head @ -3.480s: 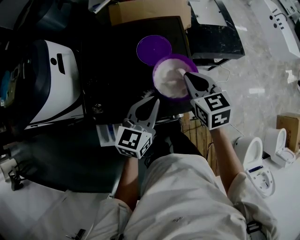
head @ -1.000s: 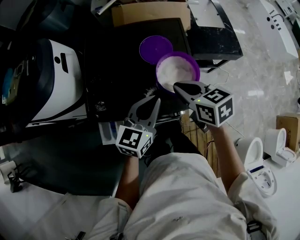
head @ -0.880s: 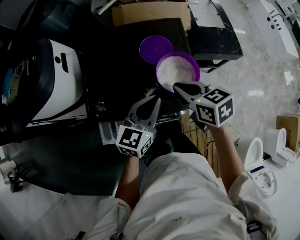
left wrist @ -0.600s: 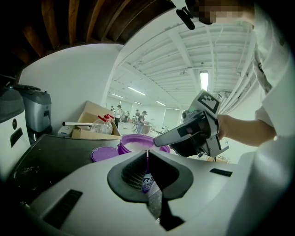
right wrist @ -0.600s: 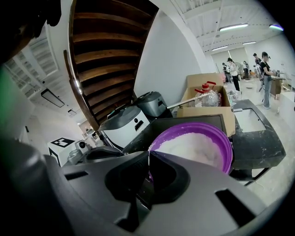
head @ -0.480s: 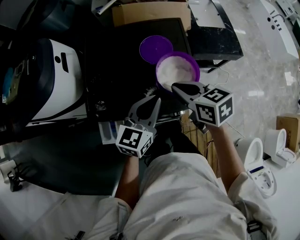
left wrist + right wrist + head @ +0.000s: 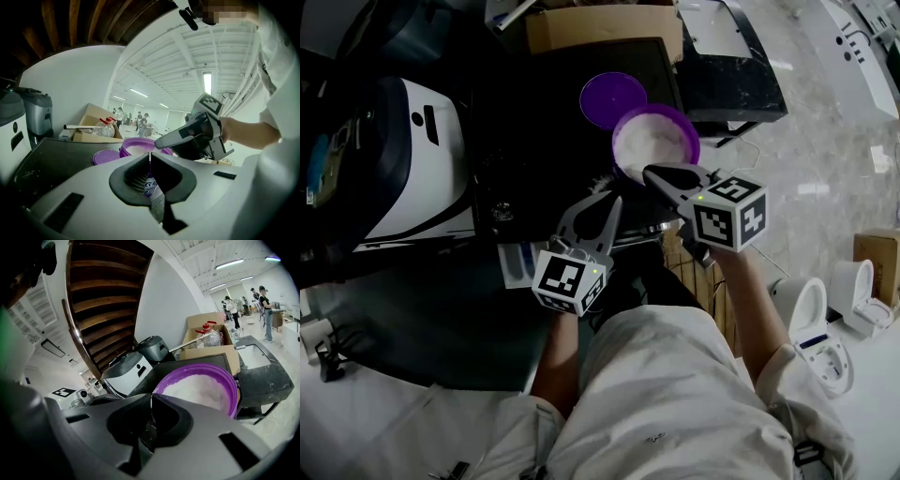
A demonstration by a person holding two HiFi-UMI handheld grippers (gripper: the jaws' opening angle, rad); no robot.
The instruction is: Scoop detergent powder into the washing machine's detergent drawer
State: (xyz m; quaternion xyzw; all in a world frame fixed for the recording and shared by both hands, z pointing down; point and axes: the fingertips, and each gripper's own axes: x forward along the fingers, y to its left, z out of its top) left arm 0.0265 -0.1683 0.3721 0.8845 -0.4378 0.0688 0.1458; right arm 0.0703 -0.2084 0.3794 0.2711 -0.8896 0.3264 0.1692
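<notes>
A purple tub (image 7: pixel 654 141) full of white powder (image 7: pixel 204 387) stands on the black table top (image 7: pixel 534 122). My right gripper (image 7: pixel 648 172) hovers over the tub's near rim, pointing left, jaws shut; I cannot tell whether anything thin is pinched. My left gripper (image 7: pixel 614 200) is shut just in front of the tub, tips aimed at it. Under its jaws shows a small white item with blue print (image 7: pixel 150 187). In the left gripper view the right gripper (image 7: pixel 161 140) crosses in front of the tub (image 7: pixel 140 149). A white and blue part (image 7: pixel 517 266), perhaps the drawer, lies by the left gripper.
The tub's purple lid (image 7: pixel 612 97) lies flat behind it. A white washing machine (image 7: pixel 408 159) stands at the left. A cardboard box (image 7: pixel 600 23) with bottles sits at the table's back edge, a black unit (image 7: pixel 731 70) at the right. The person's legs fill the near foreground.
Since 3.5 s ago my right gripper has come out of the powder and swung left over the tub's near rim. In the last second it barely shifted. The left gripper stayed put.
</notes>
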